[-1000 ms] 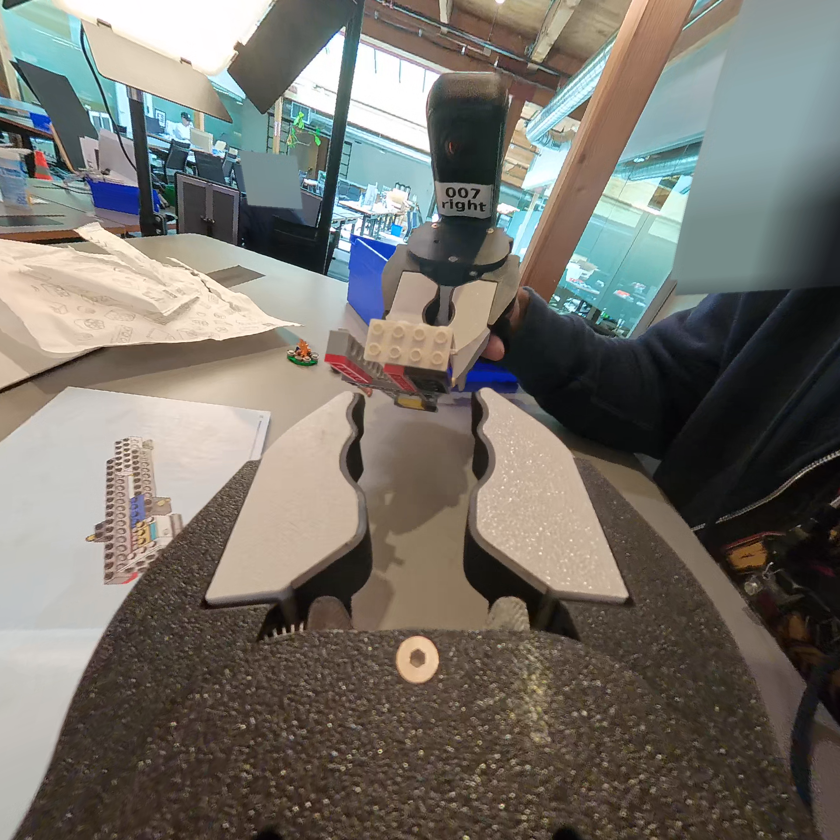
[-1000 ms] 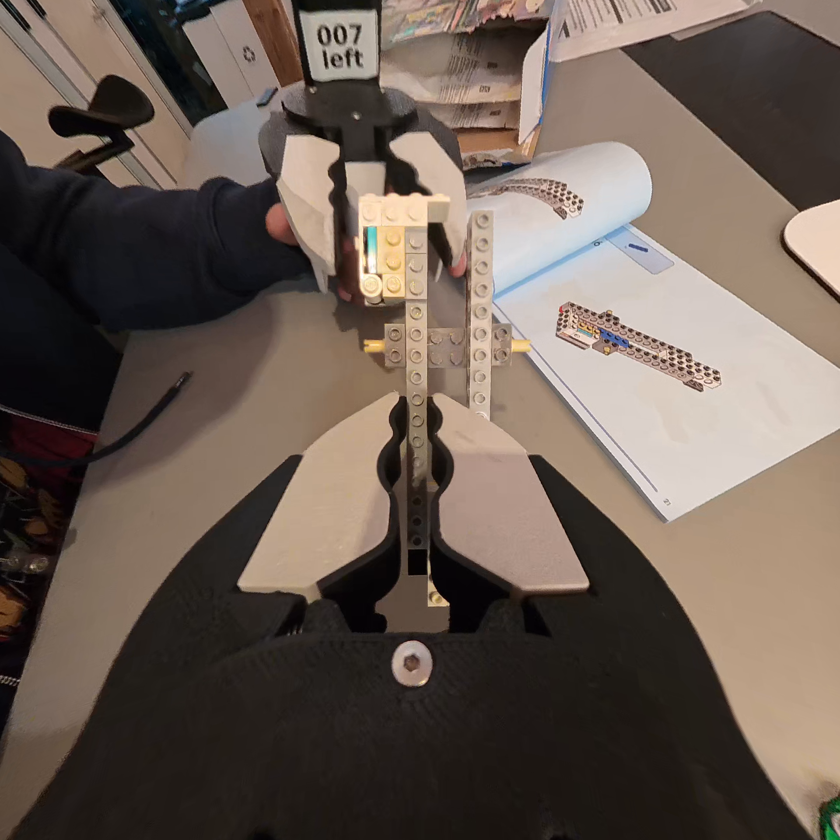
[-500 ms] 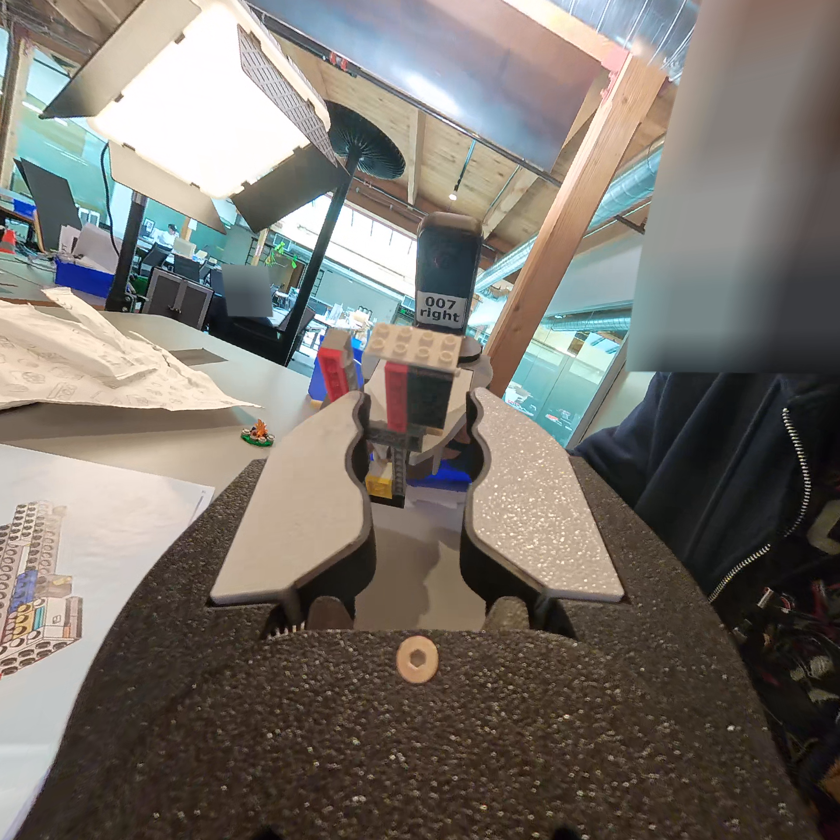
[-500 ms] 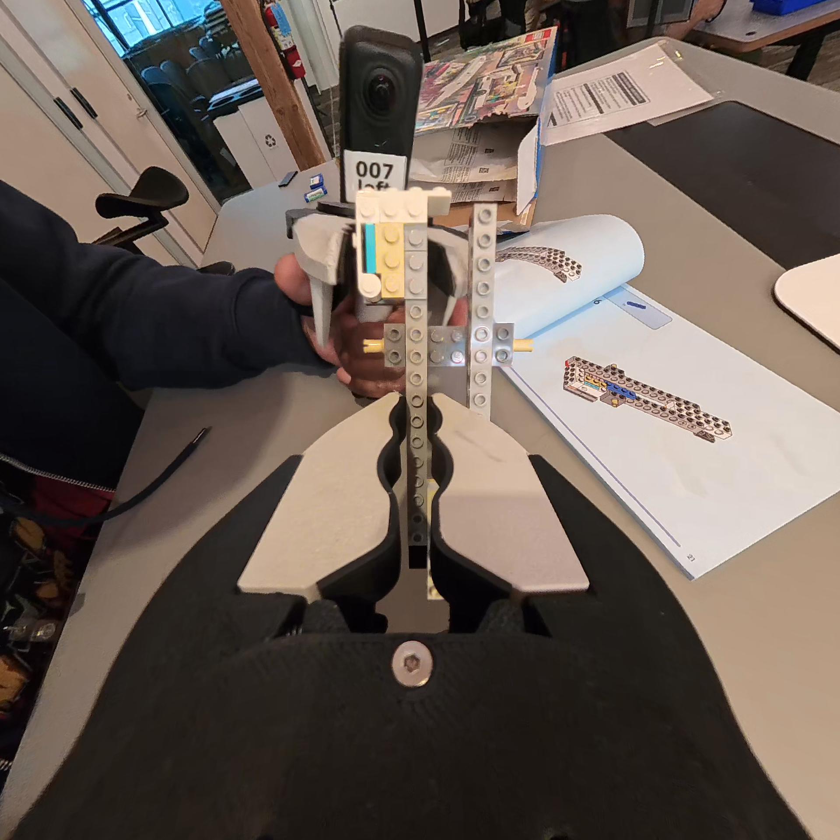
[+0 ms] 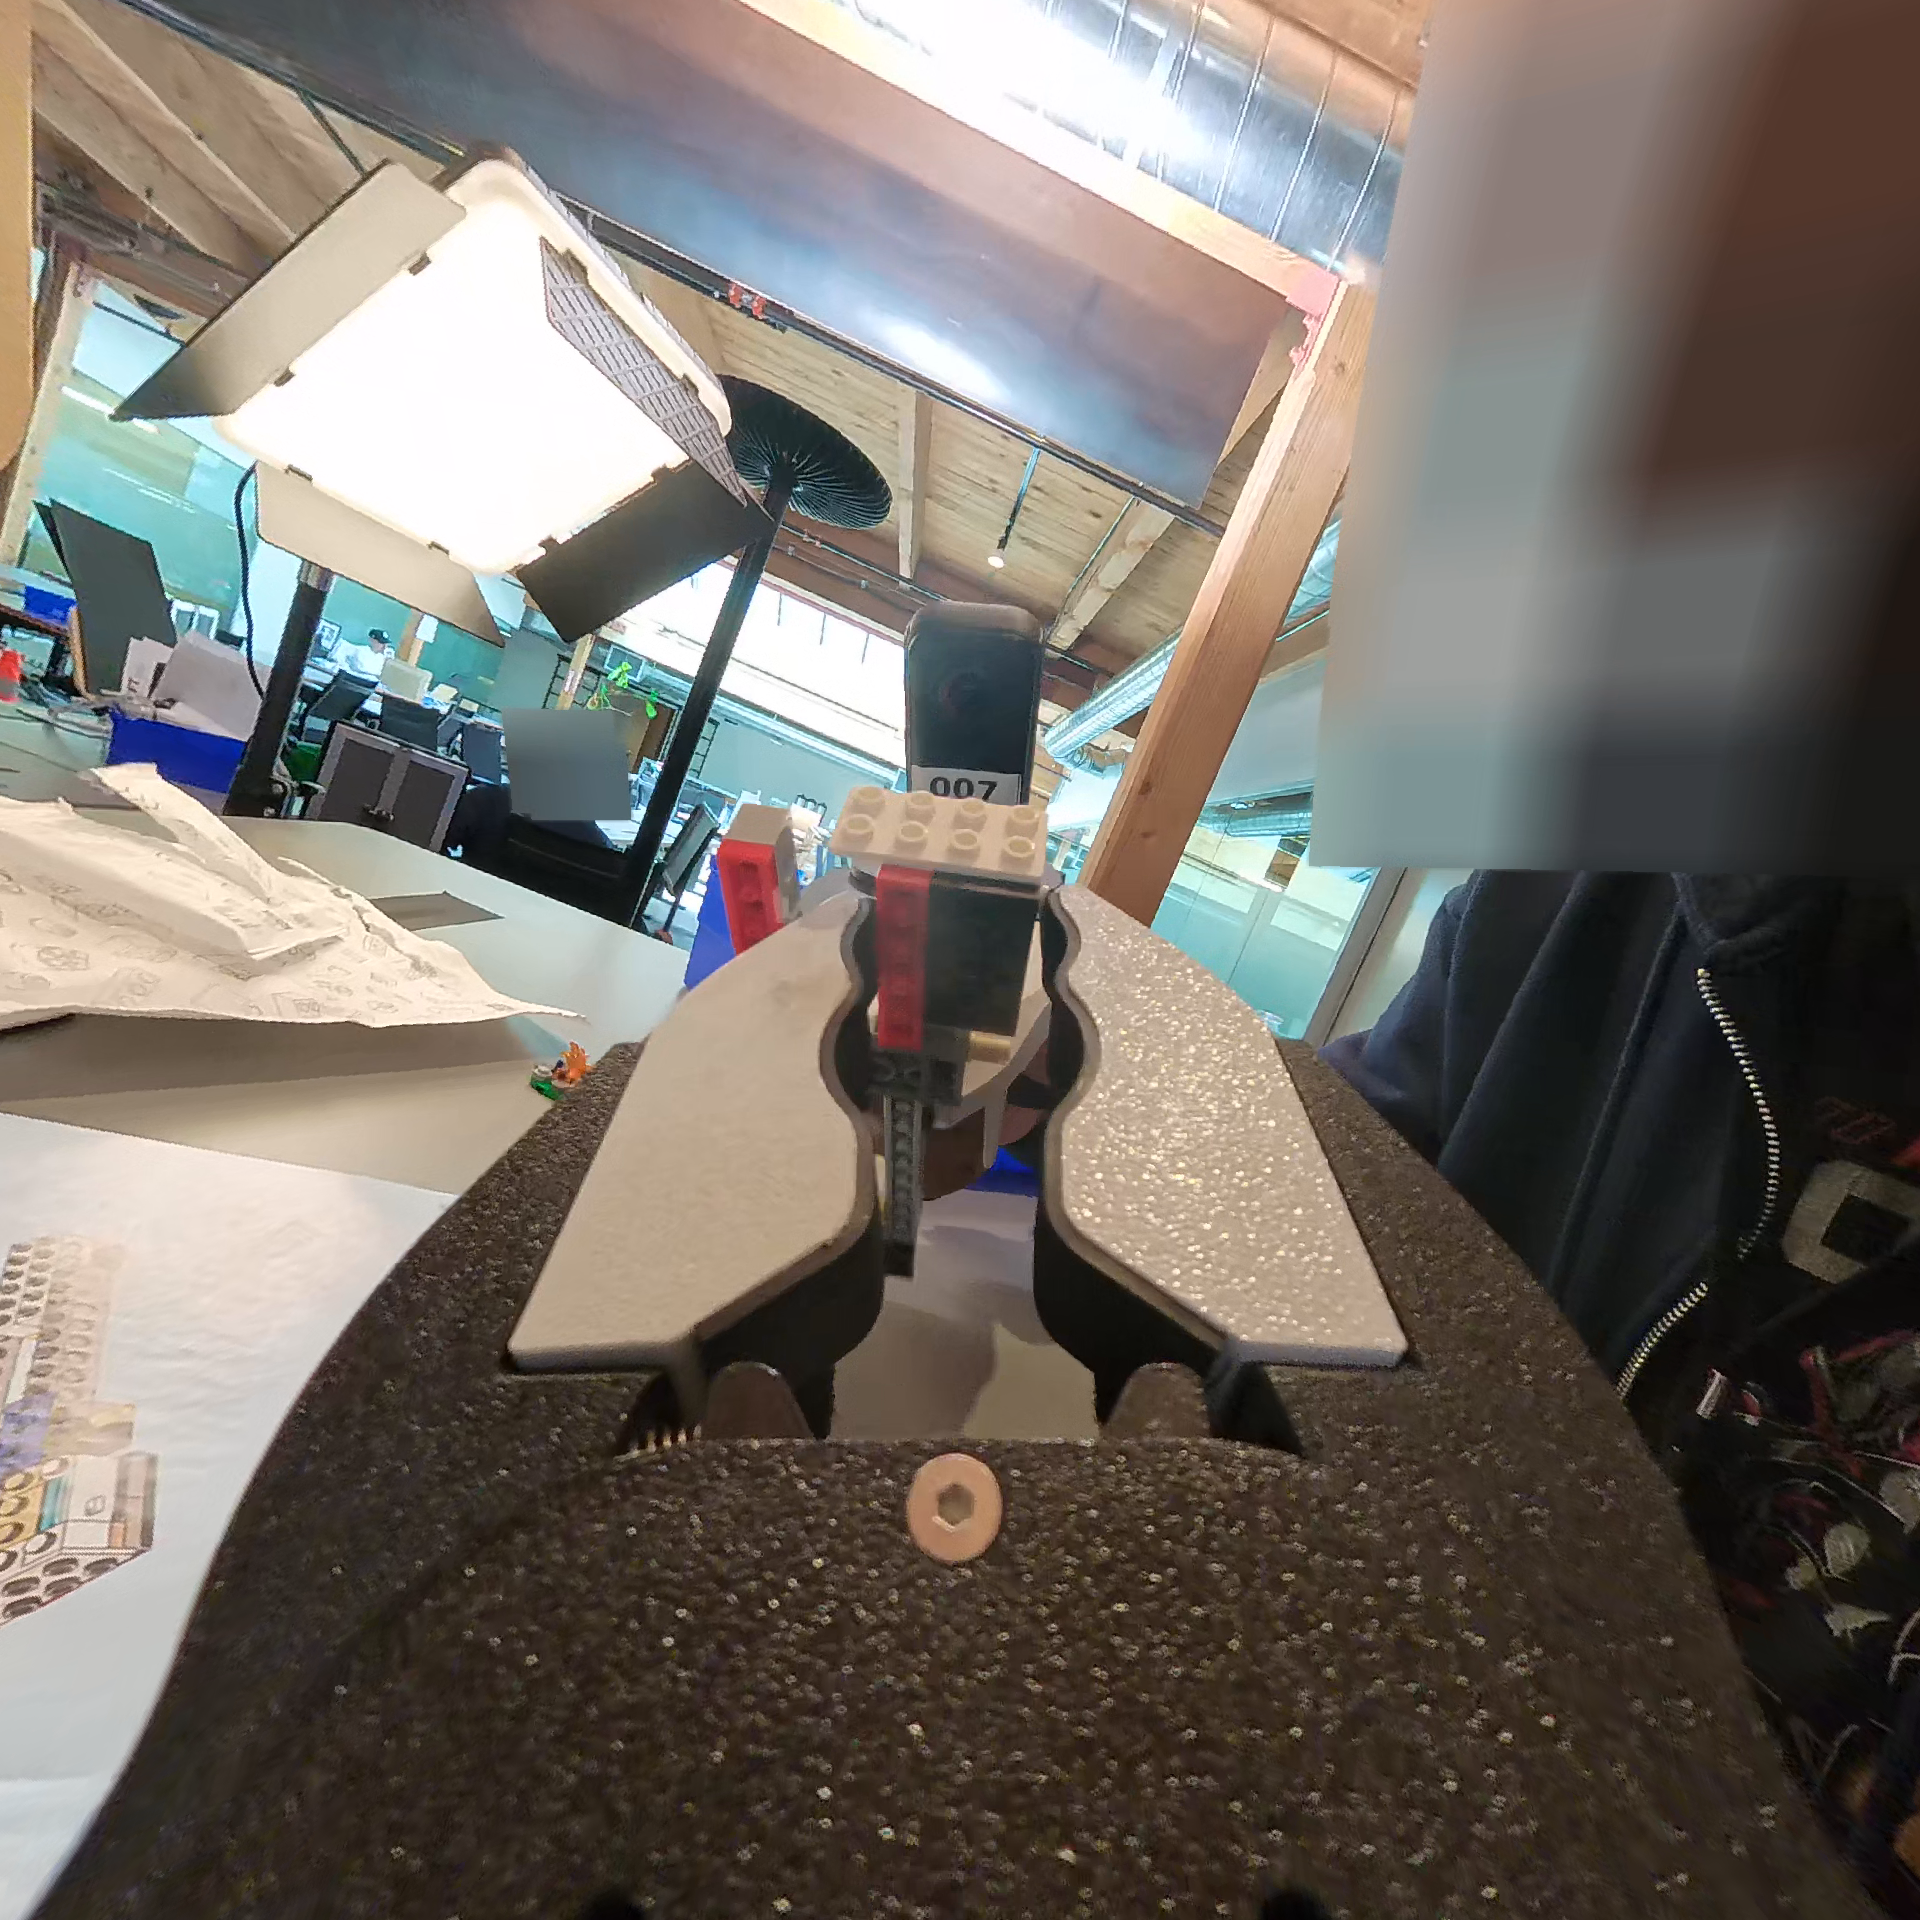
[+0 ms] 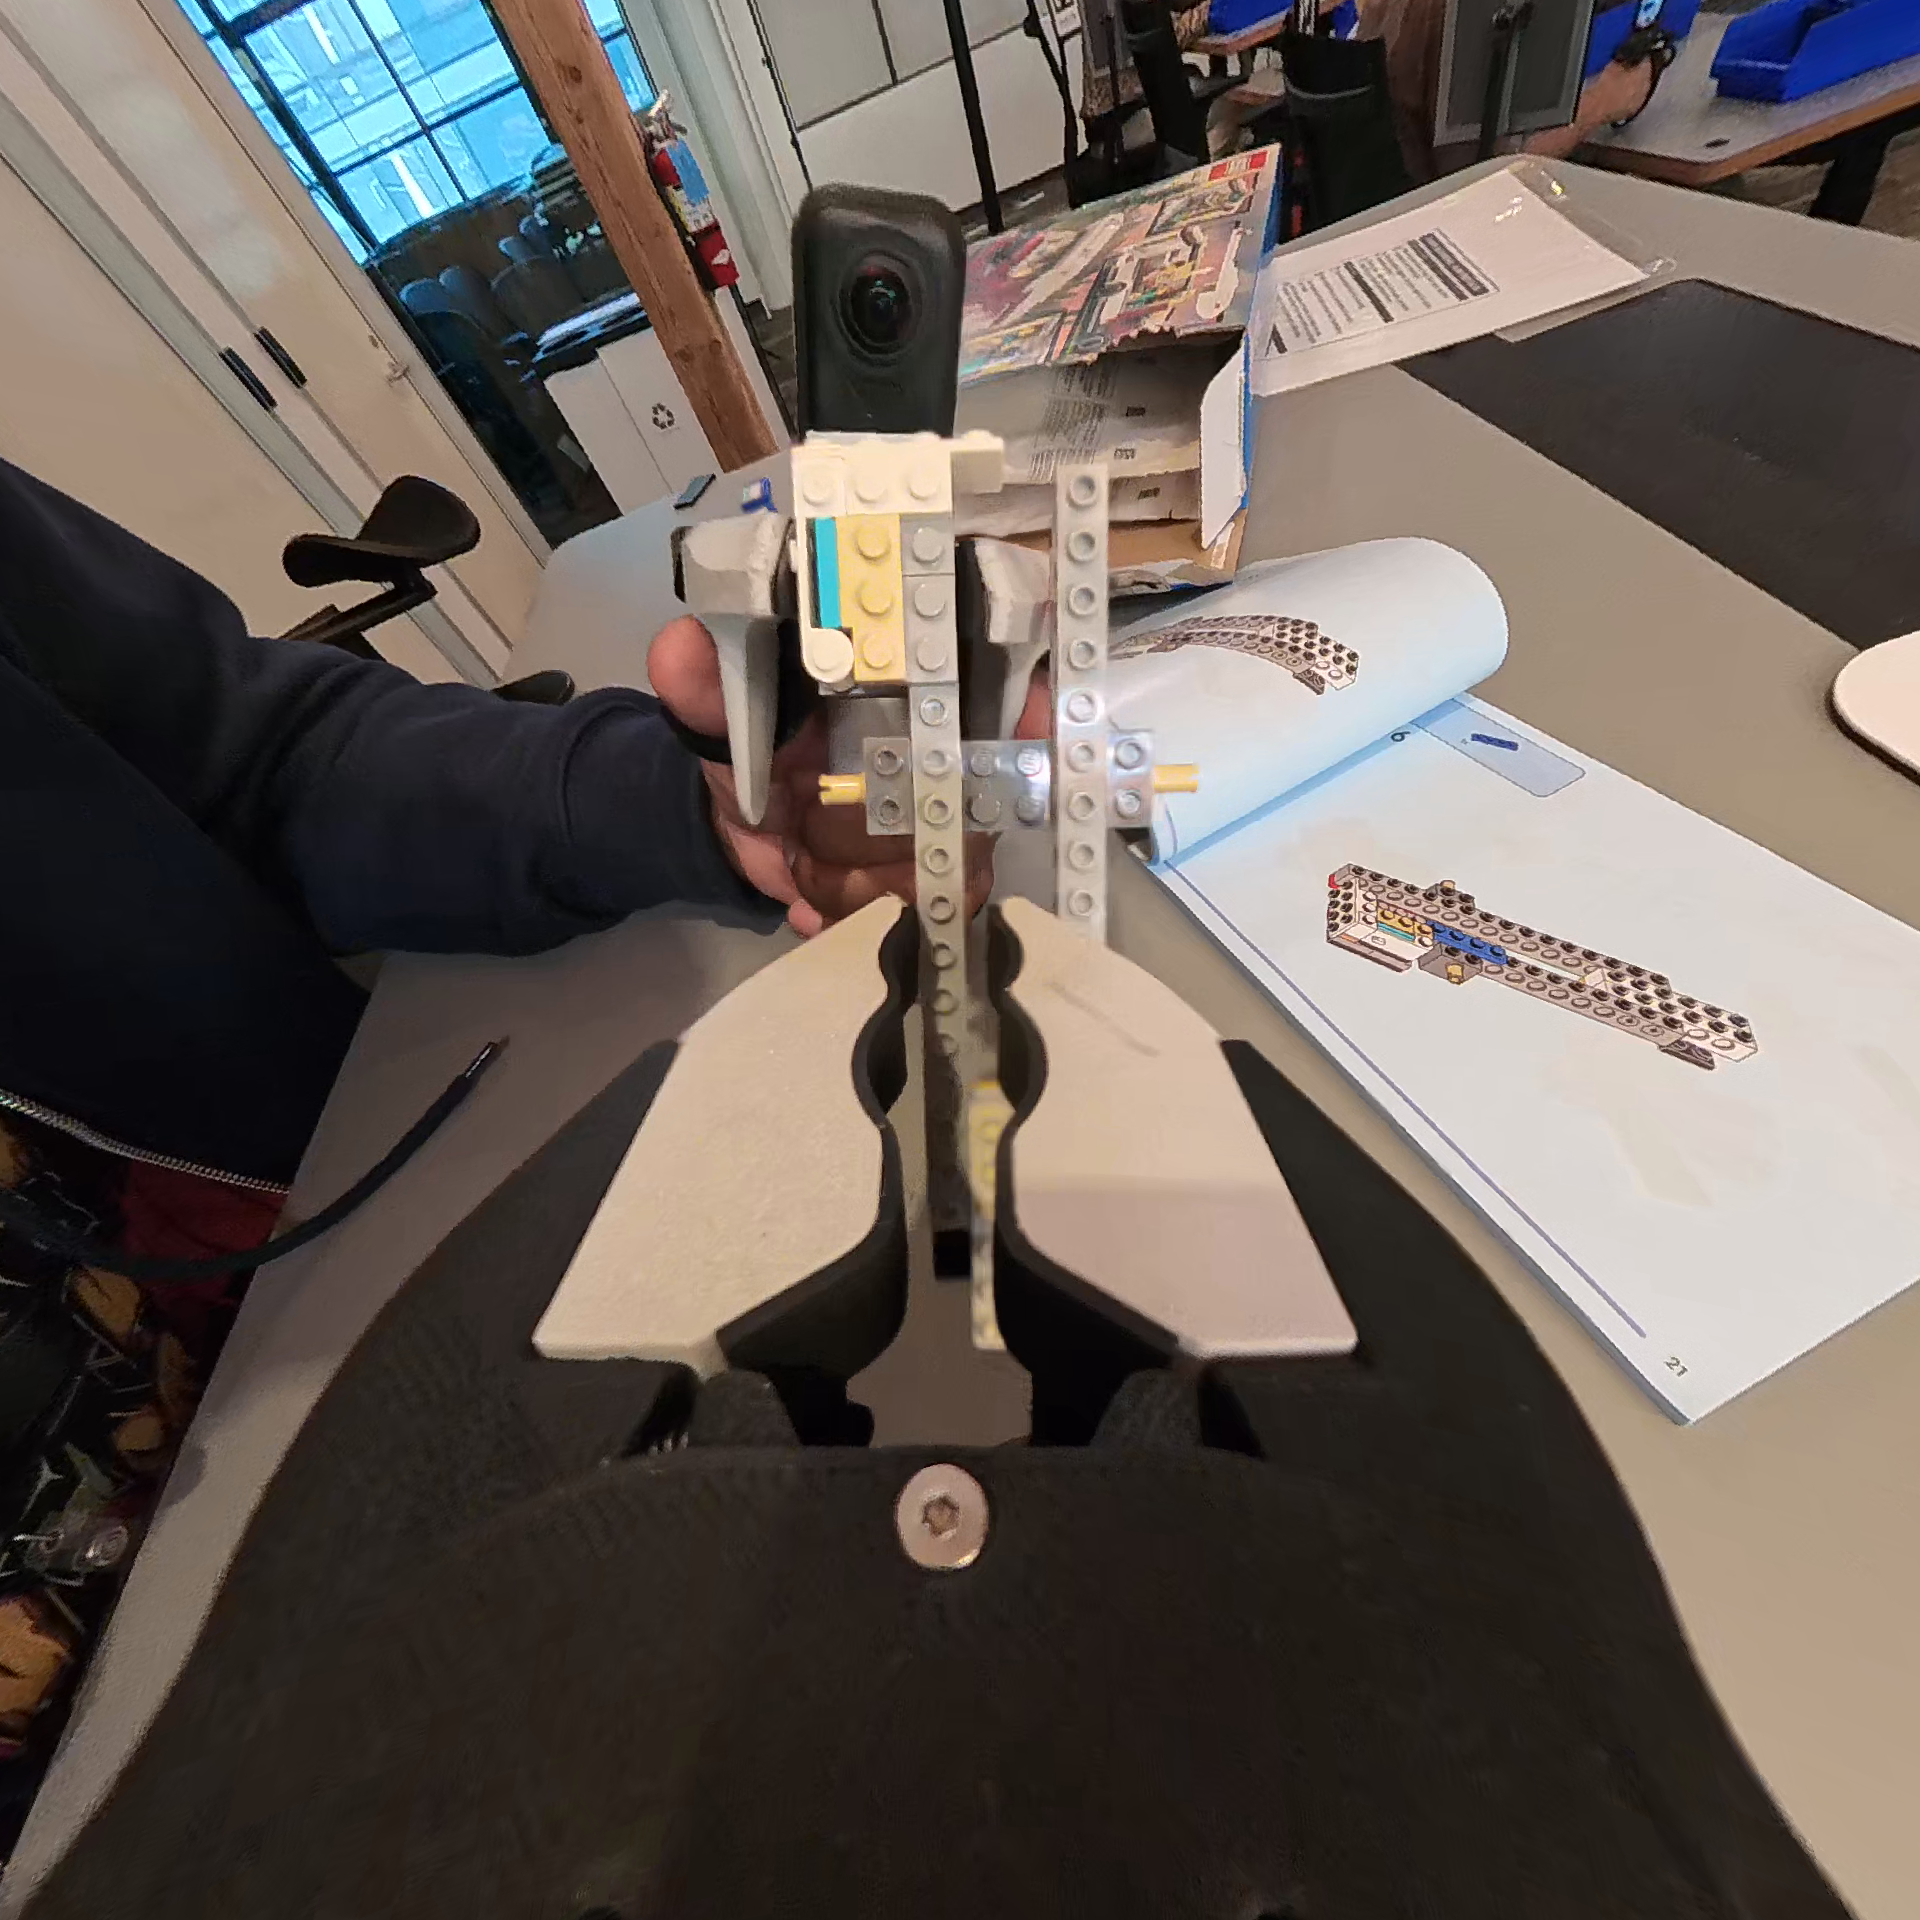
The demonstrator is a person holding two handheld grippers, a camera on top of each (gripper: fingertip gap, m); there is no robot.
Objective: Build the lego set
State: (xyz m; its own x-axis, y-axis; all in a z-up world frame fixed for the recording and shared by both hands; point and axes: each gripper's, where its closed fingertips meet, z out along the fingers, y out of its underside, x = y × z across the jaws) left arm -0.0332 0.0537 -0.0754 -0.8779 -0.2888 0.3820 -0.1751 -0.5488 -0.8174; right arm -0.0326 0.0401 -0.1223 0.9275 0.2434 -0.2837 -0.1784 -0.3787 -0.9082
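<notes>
A brick assembly (image 6: 1081, 675) of two long grey beams joined by a grey cross plate with tan pins is held in the air between the two grippers. My left gripper (image 5: 954, 914) is shut on its far end, a red and black block under a white studded plate (image 5: 940, 842). The right wrist view shows the left gripper (image 6: 878, 582) around that same end, with its white, turquoise and yellow bricks. My right gripper (image 6: 948, 914) has one grey beam running between its fingers, with thin dark gaps at the pads, so it is open.
An open instruction booklet (image 6: 1507, 1039) lies on the grey table to the right, and also shows in the left wrist view (image 5: 208, 1299). A torn cardboard box (image 6: 1122, 270) sits behind. Crumpled paper (image 5: 208, 935), a small green and orange piece (image 5: 561, 1070) and a studio lamp (image 5: 447, 384) are at left. A person's dark sleeve (image 6: 312, 779) is close. About 5 centimeters separates my left fingertips from my right.
My left gripper moved up to the assembly's end and closed on the red and black block. My right gripper's fingers spread slightly off the grey beam. Both grippers tilted upward.
</notes>
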